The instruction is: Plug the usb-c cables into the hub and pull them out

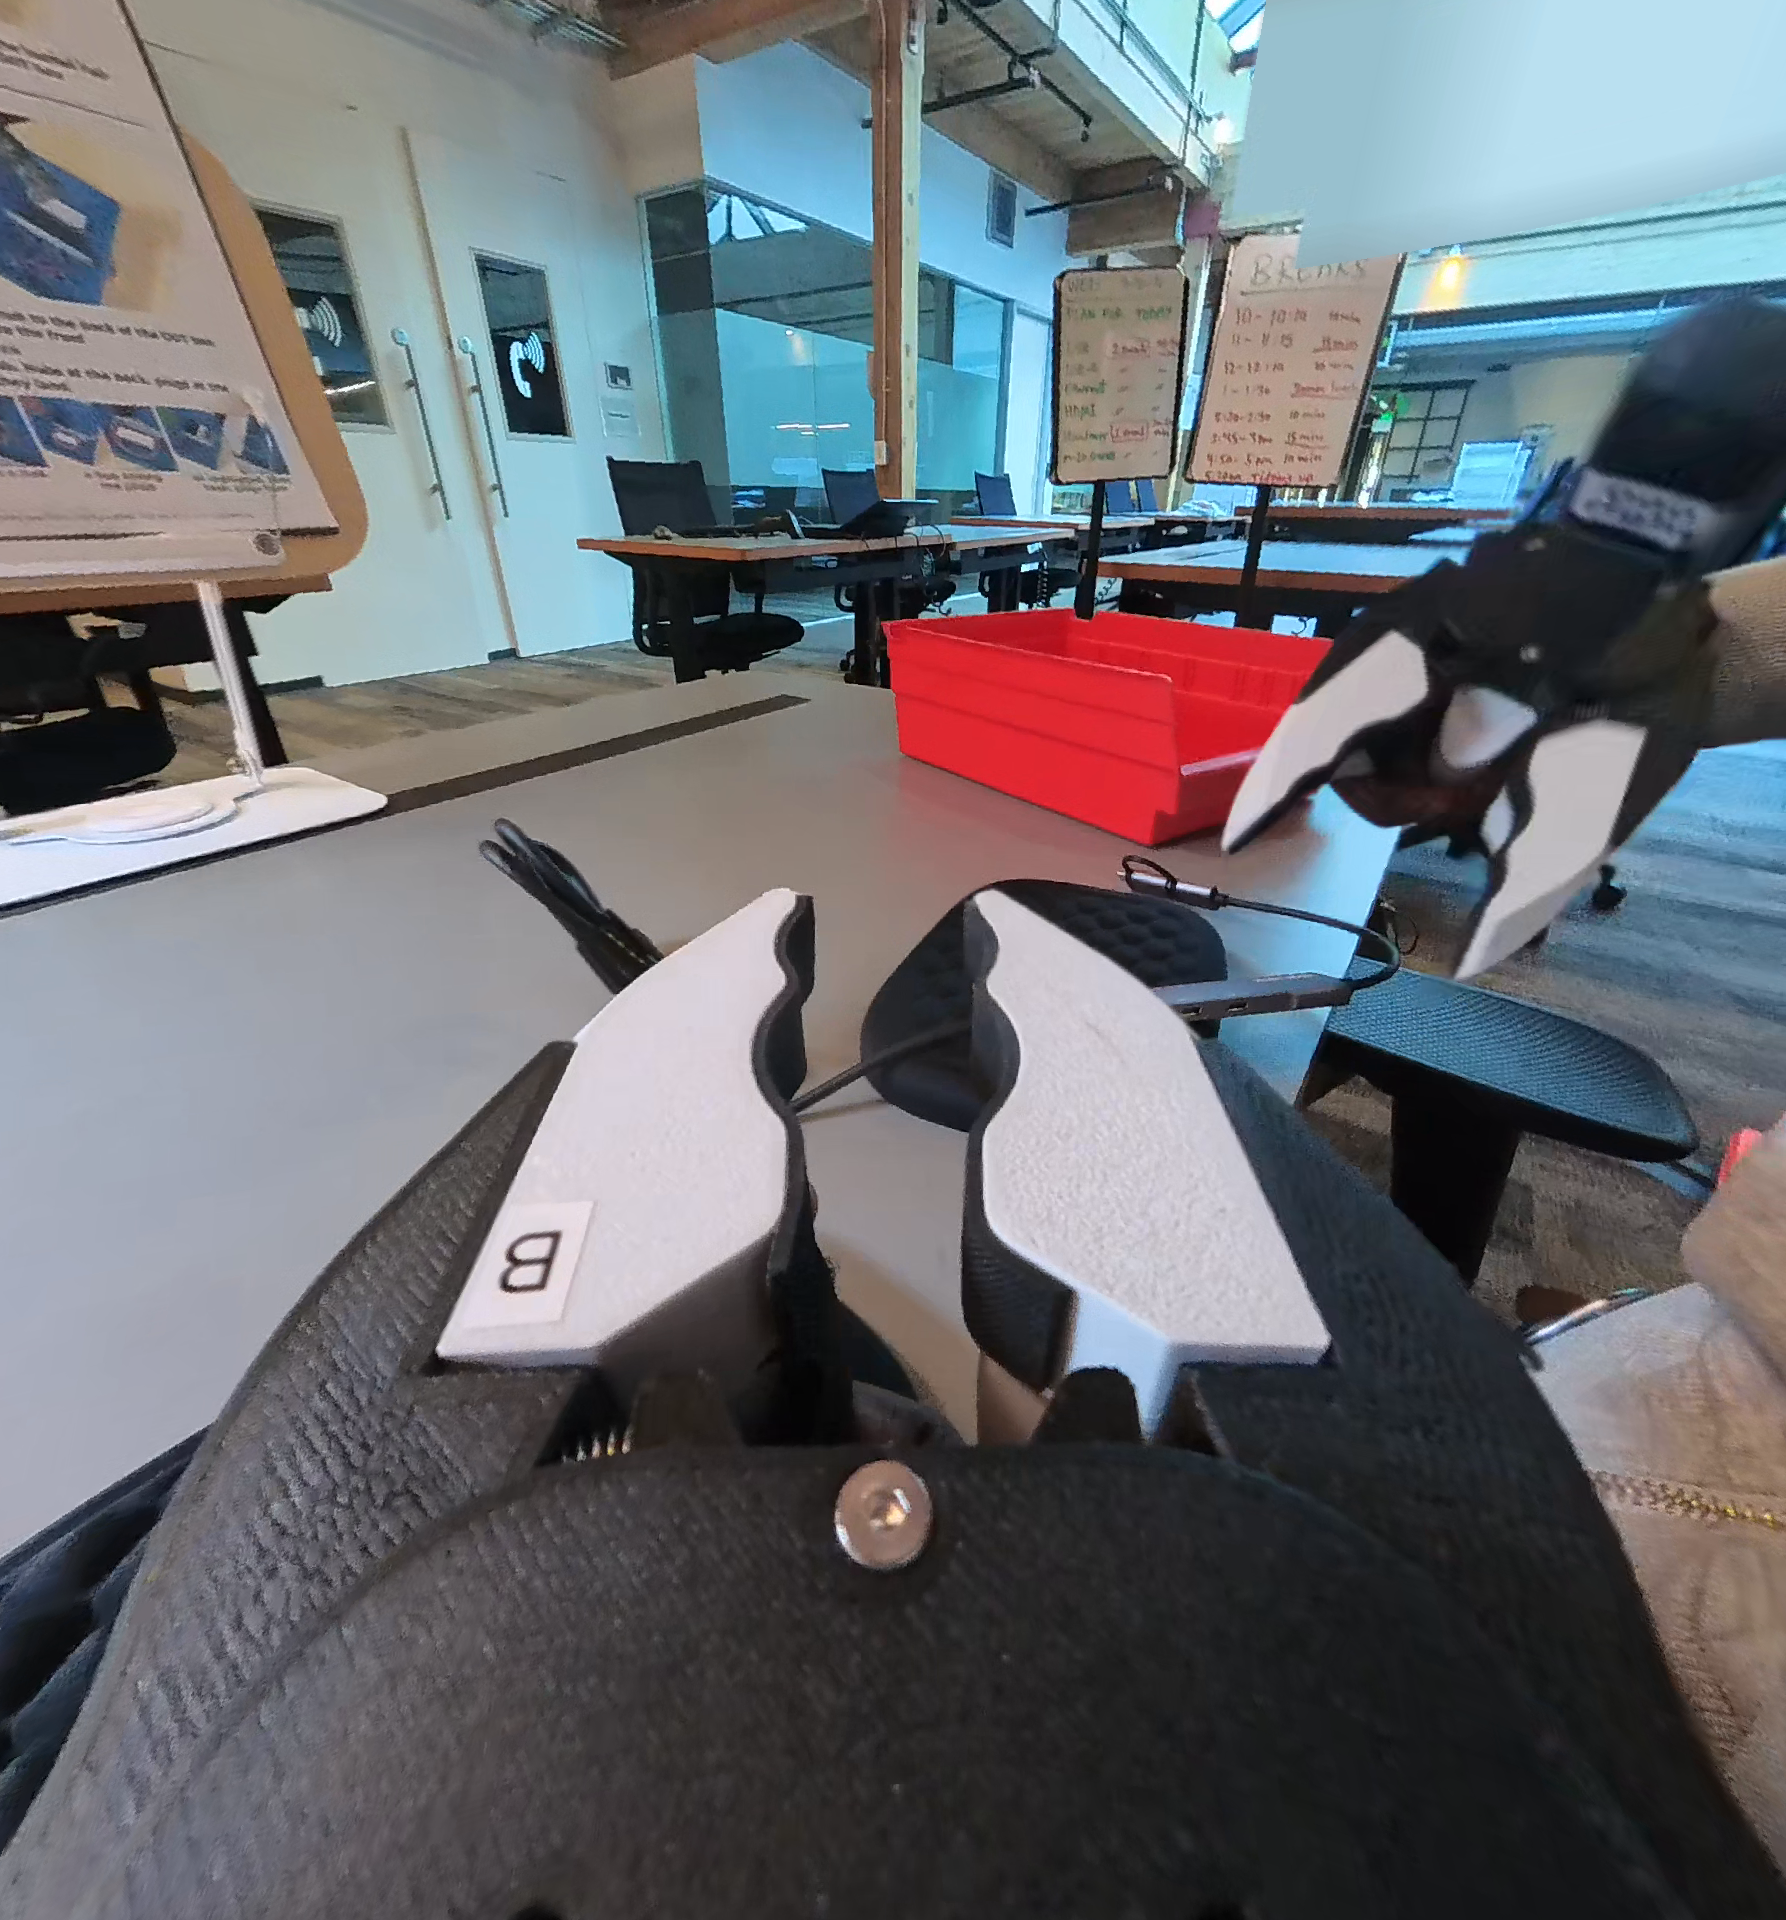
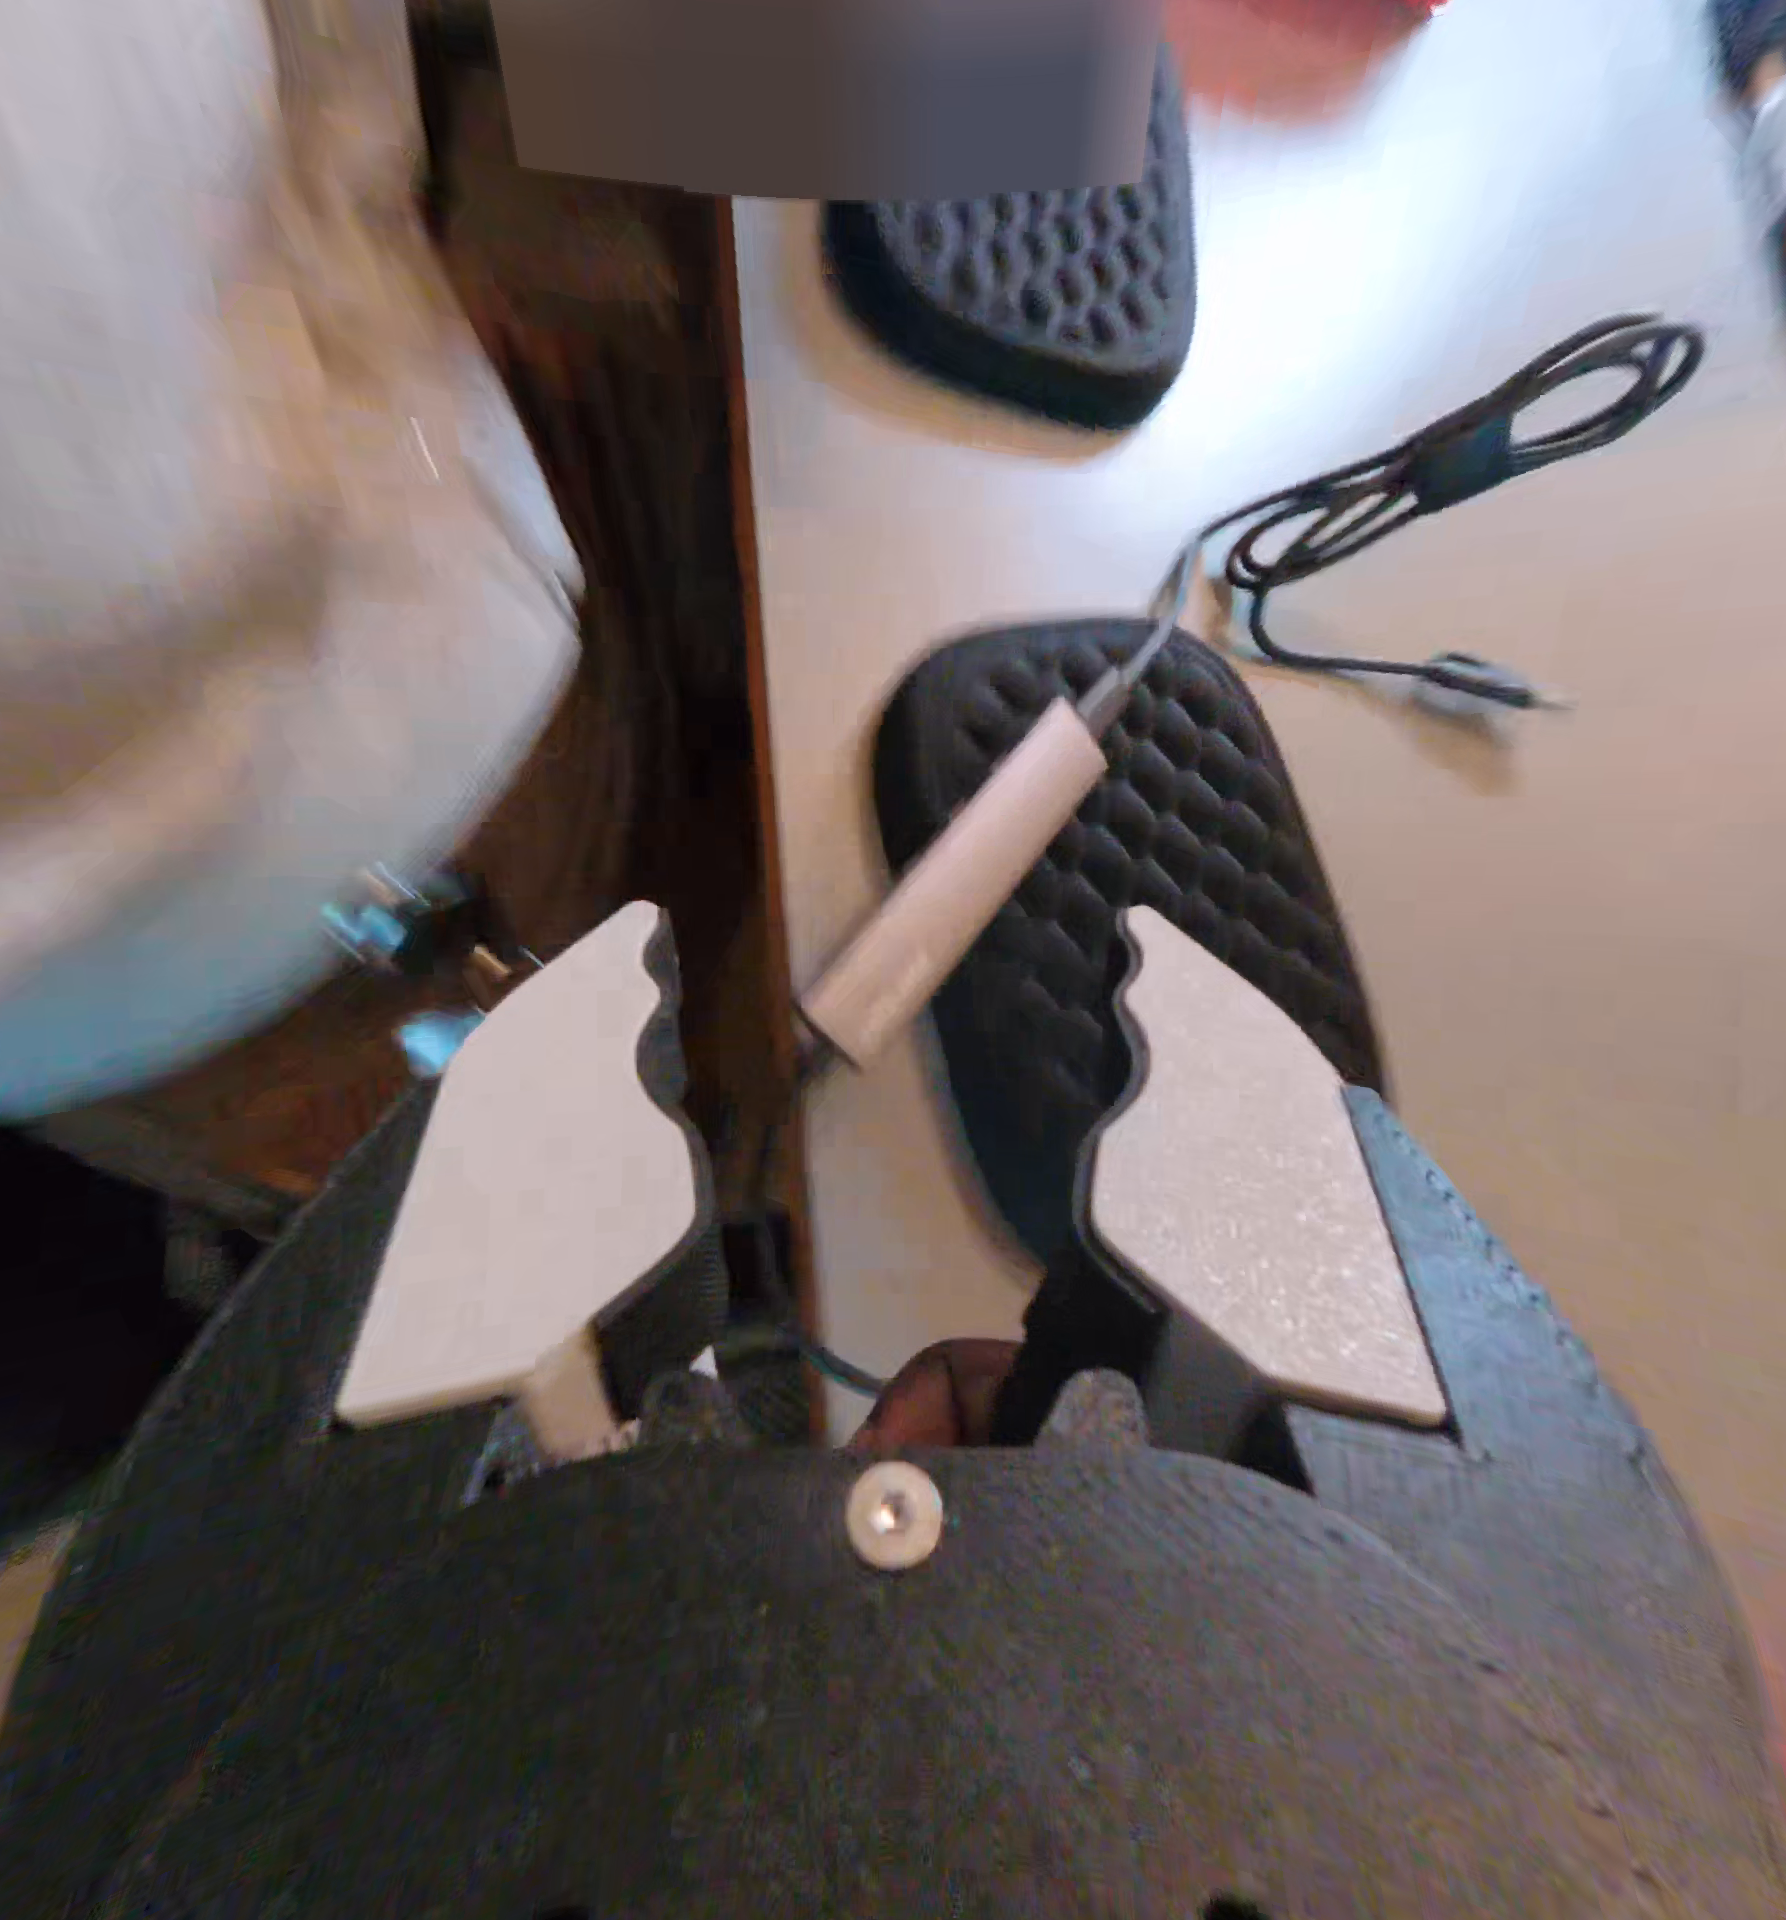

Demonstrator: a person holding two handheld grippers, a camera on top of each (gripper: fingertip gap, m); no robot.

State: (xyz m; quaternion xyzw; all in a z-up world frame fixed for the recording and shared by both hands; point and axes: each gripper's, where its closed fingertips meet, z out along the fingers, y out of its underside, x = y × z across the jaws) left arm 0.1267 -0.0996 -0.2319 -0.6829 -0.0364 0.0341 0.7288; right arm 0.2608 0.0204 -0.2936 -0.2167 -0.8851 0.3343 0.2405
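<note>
Your left gripper, black textured body with pale grey finger plates, fills the foreground of its own view, fingers spread with nothing between them, low over the smooth grey tabletop. Just past its fingertips lies a black honeycomb-textured pad, and on that pad rests the slim grey metal usb hub, its short cable curling back to a small grey plug lying on the table. Off to the left of your fingers sits a bundled black usb-c cable, loose on the tabletop.

Watch the table's right edge: the hub's far end pokes out close to it, with a black mesh chair armrest just below and beyond. Leftward you have wide bare surface up to the white base of the clear sign stand.

Your right gripper hangs in the air above that right edge, fingers parted, holding nothing. From its own blurred view, your right gripper looks down on the hub lying diagonally across the black pad, the dark wood table edge running just left of it, the tied cable well apart at upper right.

Behind, a red plastic bin sits on the table's far right; what it holds is hidden by its walls.
</note>
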